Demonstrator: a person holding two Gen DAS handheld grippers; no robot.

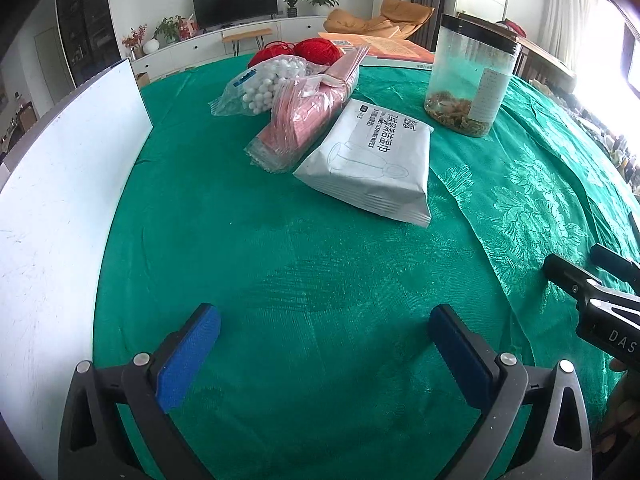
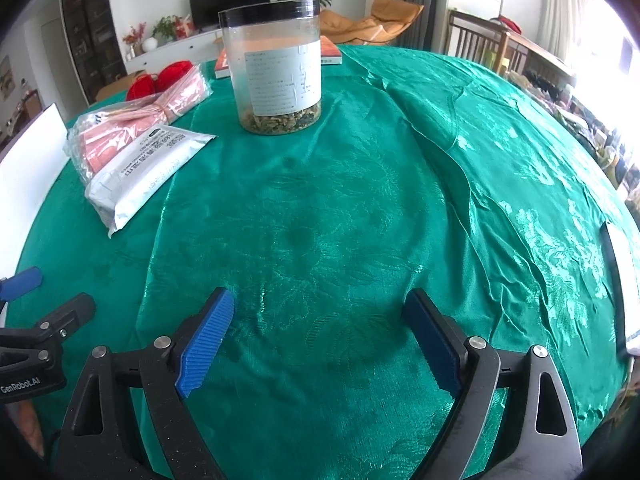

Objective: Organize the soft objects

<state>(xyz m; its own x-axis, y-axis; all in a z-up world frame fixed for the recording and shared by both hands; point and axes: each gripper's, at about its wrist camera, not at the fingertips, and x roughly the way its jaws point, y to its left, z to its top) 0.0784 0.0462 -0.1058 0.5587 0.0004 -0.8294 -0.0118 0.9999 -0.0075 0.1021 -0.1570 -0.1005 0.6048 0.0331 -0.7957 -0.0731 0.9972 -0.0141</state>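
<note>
Green patterned cloth (image 1: 320, 280) covers the whole table, and bare cloth is all that lies between the blue pads of both grippers. The left gripper (image 1: 324, 354) is held with its jaws wide apart and nothing is gripped; the right gripper (image 2: 320, 340) is likewise spread wide and empty.

Beyond the left gripper, a stretch of open cloth is followed by one white pack of wipes (image 1: 372, 164), with one bundle of pink packets (image 1: 304, 120) touching its left side. Farther off, one clear bag of white balls (image 1: 264, 84) and two balls of red yarn (image 1: 316, 49) are seen. One clear jar (image 1: 468, 80) with a black lid stands to the right of the wipes, apart from them.

One white board (image 1: 60, 208) is stood along the table's left edge, shown at length only in the left wrist view, as is the bag of white balls. Only the right wrist view shows the wrinkled cloth running to the table's right edge, where a flat white thing with a dark edge (image 2: 620, 280) is partly seen.

One orange book (image 2: 330, 53) lies at the far edge behind the jar.
</note>
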